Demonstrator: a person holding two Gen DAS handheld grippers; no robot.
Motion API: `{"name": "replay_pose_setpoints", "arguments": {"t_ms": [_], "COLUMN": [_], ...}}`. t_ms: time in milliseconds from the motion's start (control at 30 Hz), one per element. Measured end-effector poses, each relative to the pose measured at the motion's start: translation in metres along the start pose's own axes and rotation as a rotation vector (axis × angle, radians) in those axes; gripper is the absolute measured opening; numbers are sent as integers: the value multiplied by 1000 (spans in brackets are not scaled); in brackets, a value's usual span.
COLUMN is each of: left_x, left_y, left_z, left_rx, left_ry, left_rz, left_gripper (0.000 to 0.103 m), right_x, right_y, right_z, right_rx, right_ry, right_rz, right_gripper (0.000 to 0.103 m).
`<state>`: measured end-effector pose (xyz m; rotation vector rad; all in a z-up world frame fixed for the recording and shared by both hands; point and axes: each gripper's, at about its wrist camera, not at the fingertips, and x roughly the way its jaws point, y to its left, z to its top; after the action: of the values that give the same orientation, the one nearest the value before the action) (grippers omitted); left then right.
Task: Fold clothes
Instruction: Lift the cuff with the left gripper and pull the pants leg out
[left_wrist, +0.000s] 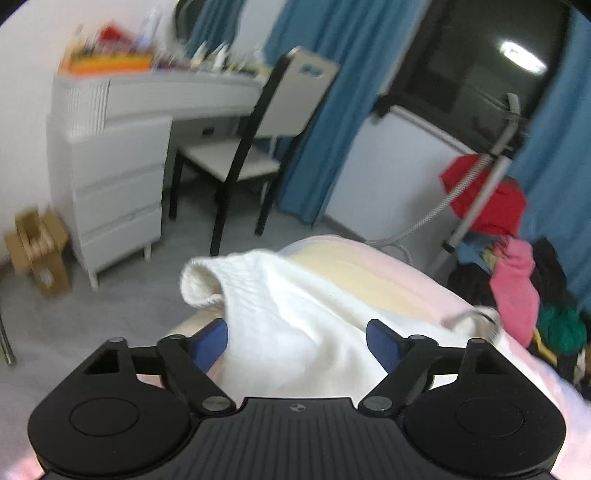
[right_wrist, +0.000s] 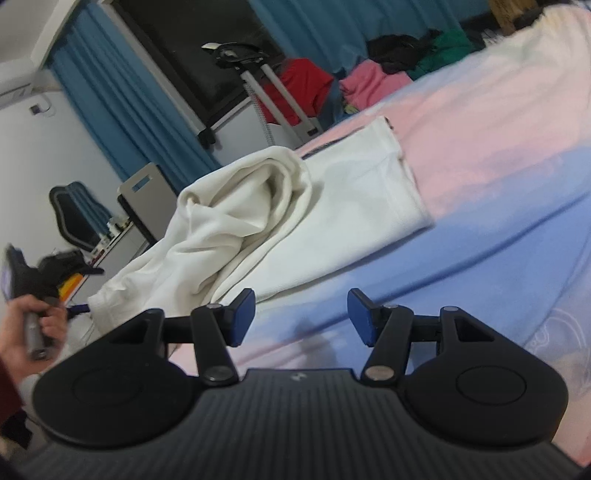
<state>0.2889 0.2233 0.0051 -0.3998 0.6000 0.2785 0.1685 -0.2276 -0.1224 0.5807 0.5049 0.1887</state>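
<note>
A white knitted garment (left_wrist: 280, 314) lies bunched on the bed, one sleeve cuff (left_wrist: 201, 282) hanging off the bed edge. My left gripper (left_wrist: 297, 339) is open, its blue pads on either side of the white fabric, which lies between the jaws. In the right wrist view the same garment (right_wrist: 295, 206) lies partly folded and partly rumpled on the pink and blue bedsheet (right_wrist: 480, 206). My right gripper (right_wrist: 301, 317) is open and empty, just above the sheet, close to the garment's near edge. The left gripper (right_wrist: 40, 273) shows at the left, held by a hand.
A white desk with drawers (left_wrist: 114, 177) and a chair (left_wrist: 255, 147) stand beyond the bed. Blue curtains (left_wrist: 332, 92) hang behind. A pile of coloured clothes (left_wrist: 517, 280) and a garment steamer (right_wrist: 258, 81) stand by the bed's far side. A cardboard box (left_wrist: 37, 251) sits on the floor.
</note>
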Motion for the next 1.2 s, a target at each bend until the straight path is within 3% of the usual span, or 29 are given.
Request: {"name": "replay_pose_setpoints", "arguments": {"t_ms": [233, 333, 467, 567, 667, 833, 967, 1033, 1100, 1200], "left_x": [-132, -152, -178, -184, -175, -131, -104, -96, -89, -86], "left_y": [-4, -7, -25, -35, -32, 3, 39, 45, 43, 34], "left_z": [-127, -170, -207, -211, -211, -181, -181, -187, -194, -197], "left_rx": [-109, -148, -37, 42, 35, -104, -309, -366, -395, -370], "left_ry": [-11, 62, 109, 51, 61, 105, 205, 236, 257, 240], "left_rz": [-201, -220, -249, -238, -264, -222, -272, -281, -289, -306], "left_gripper": [96, 96, 96, 96, 96, 96, 97, 97, 97, 98], "right_x": [-27, -43, -58, -61, -51, -2, 49, 76, 93, 104], "right_y": [8, 7, 3, 4, 1, -12, -27, -34, -37, -34], "right_z": [1, 1, 3, 2, 5, 20, 26, 24, 22, 26], "right_rx": [-10, -6, 74, 120, 187, 373, 500, 538, 554, 537], "right_ry": [-16, -18, -14, -7, 23, 114, 114, 134, 113, 14], "right_rz": [42, 58, 98, 111, 103, 73, 40, -18, -74, -86], "right_gripper": [59, 59, 59, 59, 60, 60, 60, 56, 57, 57]}}
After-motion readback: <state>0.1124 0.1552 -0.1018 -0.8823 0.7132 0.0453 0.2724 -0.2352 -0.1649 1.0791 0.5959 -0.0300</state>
